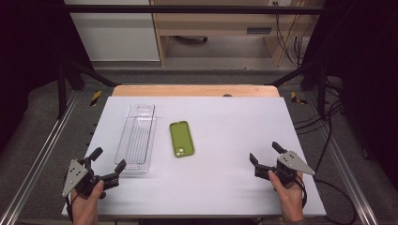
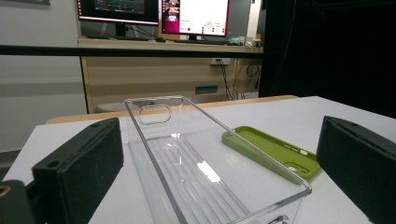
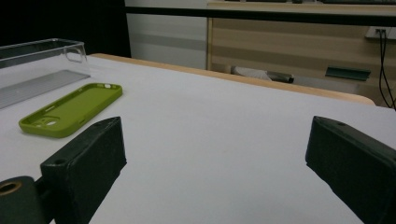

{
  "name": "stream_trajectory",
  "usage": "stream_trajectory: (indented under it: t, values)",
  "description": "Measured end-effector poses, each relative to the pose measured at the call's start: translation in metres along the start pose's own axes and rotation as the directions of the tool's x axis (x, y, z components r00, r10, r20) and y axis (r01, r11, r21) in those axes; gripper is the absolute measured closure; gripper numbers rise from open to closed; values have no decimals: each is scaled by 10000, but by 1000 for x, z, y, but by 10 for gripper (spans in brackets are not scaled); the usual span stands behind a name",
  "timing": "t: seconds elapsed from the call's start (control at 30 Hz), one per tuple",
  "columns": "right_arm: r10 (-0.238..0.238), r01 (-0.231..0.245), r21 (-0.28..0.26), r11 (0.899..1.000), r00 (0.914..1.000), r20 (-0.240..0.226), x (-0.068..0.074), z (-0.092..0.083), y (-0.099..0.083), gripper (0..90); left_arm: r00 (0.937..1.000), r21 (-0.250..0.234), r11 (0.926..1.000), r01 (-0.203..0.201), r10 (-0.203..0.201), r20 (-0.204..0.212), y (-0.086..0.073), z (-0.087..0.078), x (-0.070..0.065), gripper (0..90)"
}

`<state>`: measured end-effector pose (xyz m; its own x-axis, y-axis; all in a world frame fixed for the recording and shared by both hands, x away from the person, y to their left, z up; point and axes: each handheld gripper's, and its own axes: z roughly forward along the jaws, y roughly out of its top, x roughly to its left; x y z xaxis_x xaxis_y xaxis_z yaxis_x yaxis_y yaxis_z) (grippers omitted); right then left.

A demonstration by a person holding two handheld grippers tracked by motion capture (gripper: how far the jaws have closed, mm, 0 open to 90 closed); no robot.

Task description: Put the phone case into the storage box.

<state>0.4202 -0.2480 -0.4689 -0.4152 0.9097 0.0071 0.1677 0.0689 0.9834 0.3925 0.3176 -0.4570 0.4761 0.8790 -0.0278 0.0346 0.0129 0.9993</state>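
Observation:
A green phone case (image 1: 181, 138) lies flat near the middle of the white table (image 1: 234, 117), hollow side up. Left of it stands a long clear plastic tray (image 1: 136, 138), empty. My left gripper (image 1: 108, 162) rests at the table's near left corner, open, its jaws just short of the tray's near end. In the left gripper view the tray (image 2: 196, 163) sits right ahead and the case (image 2: 273, 151) to its right. My right gripper (image 1: 265, 153) is at the near right, open with nothing between its jaws. The right gripper view has the case (image 3: 70, 109) far to the left.
A wooden board edge (image 1: 195, 90) runs along the table's far side. Metal frame rails (image 1: 40, 154) flank the table, and cables (image 1: 328, 117) hang at the right. A wooden desk with monitors (image 2: 154, 11) stands beyond.

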Motion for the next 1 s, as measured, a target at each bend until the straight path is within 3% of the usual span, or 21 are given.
stream_trajectory:
  t: [0.23,0.47,0.83,1.0]
  values:
    - [-15,14,231,9997,10000,72,2,1,-1,49,10000,18,10000,-24,24,11,0,0,-1,5]
    - [-209,220,449,9988,9995,-239,11,4,1,58,10000,66,10000,12,-11,-44,-1,-1,0,6]
    - [-402,516,1378,9891,9956,-842,28,27,13,50,10000,45,10000,81,-81,-56,-2,-1,1,7]
    - [-483,635,1523,9863,9936,-1017,34,37,21,50,10000,73,9999,78,-78,-3,-2,-1,0,7]
